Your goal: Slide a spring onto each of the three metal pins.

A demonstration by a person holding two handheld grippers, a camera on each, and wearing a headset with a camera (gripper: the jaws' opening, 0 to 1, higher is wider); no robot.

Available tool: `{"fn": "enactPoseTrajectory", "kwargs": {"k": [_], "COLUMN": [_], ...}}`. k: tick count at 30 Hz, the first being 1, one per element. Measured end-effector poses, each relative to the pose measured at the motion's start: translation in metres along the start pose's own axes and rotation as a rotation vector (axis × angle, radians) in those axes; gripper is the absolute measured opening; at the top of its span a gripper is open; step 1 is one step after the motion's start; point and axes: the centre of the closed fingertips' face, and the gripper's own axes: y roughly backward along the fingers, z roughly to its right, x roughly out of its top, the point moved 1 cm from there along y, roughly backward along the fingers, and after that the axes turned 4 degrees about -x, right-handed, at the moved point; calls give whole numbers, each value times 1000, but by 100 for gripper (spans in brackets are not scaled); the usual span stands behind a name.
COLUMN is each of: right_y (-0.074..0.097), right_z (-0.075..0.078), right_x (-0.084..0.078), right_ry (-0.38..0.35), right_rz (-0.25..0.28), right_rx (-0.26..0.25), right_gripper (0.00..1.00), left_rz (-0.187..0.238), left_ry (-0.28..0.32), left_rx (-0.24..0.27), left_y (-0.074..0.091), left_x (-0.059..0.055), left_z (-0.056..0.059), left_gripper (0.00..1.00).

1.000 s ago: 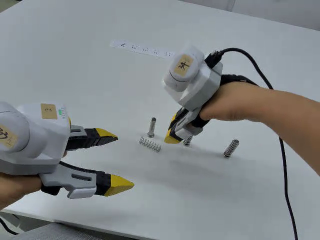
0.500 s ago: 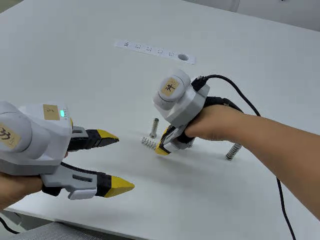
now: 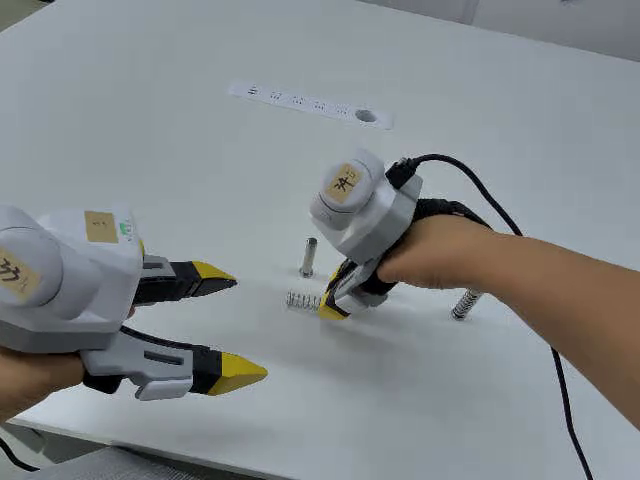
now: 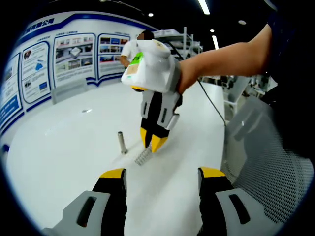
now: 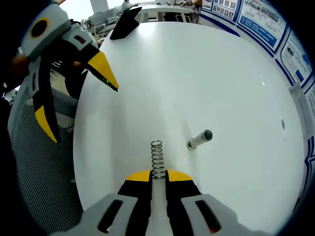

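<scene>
The yellow fingertips [image 5: 140,177] of your right gripper [image 5: 157,175] are drawn almost together. They pinch the near end of a small coiled steel-wire spring [image 5: 157,153], which stretches out ahead of the jaws, low along the tabletop. Just beside its far end stands a short upright silver metal pin [image 5: 199,139], bare, with nothing around its shank.

Your left gripper [image 3: 238,322] waits near the front edge of the table, well apart from the pin. Its fingers [image 4: 112,178] are spread wide with nothing between them.

As for progress, a second silver pin with a spring coiled around it [image 3: 464,300] stands past your right wrist, so I judge at least one pin done. The bare pin is the one in hand: its spring is gripped but not yet lifted over the head. I cannot tell how the third pin stands.

You are working on a smooth, glossy white table [image 3: 150,170]. A white power strip [image 3: 295,99] is set flush into it farther back, and the black cable [image 3: 500,214] of your right gripper trails across it. Around you, the left gripper view takes in blue-and-white display boards [image 4: 74,54] on the wall, ceiling strip lights [image 4: 204,6] and a grey mesh chair back [image 4: 266,147].
</scene>
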Motion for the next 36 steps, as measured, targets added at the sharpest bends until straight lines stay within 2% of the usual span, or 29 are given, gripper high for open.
{"fn": "enactPoseTrajectory", "kwargs": {"k": [9,14,18,26,29,32,36], "right_y": [45,67,74,80,84,85,85], "right_z": [-35,-56,-63,-76,-79,-79,-79], "right_x": [6,16,19,25,29,33,34], "right_ry": [95,109,136,160,156,159,176], "right_rz": [45,83,84,87,104,120,141], "right_rx": [40,81,80,100,110,109,109], "right_gripper": [11,11,11,11,11,11,12], "left_rz": [-14,-25,-16,-19,-24,-12,8], "left_ry": [-47,-89,-117,-177,-189,-218,-216], "left_rx": [-55,-99,-128,-166,-171,-171,-164], "left_y": [-16,-27,-30,-29,-29,-29,-26], "left_x": [6,9,14,15,13,14,15], "left_z": [11,21,27,33,35,36,33], "left_gripper": [55,49,38,15,12,11,10]}}
